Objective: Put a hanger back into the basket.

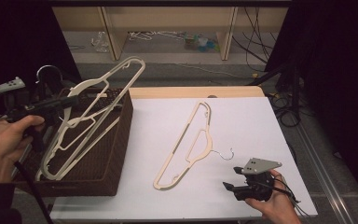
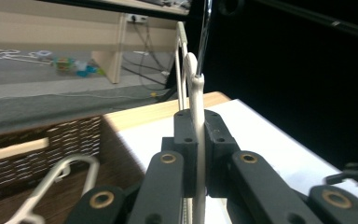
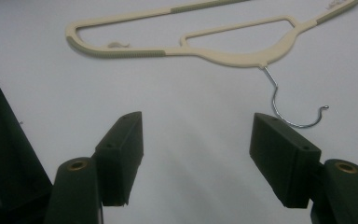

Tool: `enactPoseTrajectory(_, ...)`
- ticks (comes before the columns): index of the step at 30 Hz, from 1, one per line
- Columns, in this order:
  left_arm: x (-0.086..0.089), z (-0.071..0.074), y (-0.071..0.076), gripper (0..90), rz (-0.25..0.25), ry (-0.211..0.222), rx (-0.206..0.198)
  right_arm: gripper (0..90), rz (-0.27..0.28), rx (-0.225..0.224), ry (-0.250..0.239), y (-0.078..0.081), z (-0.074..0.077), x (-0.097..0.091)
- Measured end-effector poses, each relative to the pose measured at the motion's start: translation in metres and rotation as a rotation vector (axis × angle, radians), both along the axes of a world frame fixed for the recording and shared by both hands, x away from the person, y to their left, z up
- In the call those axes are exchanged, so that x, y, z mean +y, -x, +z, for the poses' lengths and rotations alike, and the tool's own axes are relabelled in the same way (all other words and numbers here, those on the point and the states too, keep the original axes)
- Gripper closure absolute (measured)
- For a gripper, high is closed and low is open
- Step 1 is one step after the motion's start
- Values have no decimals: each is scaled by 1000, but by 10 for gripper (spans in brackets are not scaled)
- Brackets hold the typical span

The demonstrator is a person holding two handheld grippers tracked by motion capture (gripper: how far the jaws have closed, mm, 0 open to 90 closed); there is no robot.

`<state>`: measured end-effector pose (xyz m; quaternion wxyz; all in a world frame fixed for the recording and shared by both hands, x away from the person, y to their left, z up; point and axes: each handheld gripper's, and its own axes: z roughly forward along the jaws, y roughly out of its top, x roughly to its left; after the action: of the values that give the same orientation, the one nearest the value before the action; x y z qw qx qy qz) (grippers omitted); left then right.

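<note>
My left gripper (image 1: 70, 101) is shut on the neck of a cream plastic hanger (image 1: 121, 70), which hangs tilted above the brown wicker basket (image 1: 117, 154) at the table's left. In the left gripper view the jaws pinch that held hanger (image 2: 197, 107) just below its metal hook (image 2: 205, 32). A second cream hanger (image 2: 58, 179) lies inside the basket (image 2: 60, 137). A third hanger (image 1: 191, 144) lies flat on the white table top, its hook toward my right gripper (image 1: 229, 178). In the right gripper view the right gripper (image 3: 196, 149) stands open and empty, a short way before the flat hanger (image 3: 223, 53) and its hook (image 3: 289, 114).
The white sheet (image 1: 247, 121) covers a wooden table (image 1: 191, 92). Beyond the table stand wooden shelf legs (image 1: 226, 32), with cables and small clutter (image 1: 200, 43) on the floor. Dark curtains close both sides.
</note>
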<state>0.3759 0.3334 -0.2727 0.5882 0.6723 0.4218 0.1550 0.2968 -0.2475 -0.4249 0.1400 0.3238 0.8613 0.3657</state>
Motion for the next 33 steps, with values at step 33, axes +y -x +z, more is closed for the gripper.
enactPoseTrajectory(33,60,-73,-34,853,44,-245,109,191,-17,-5,-15,0,-3,-1)
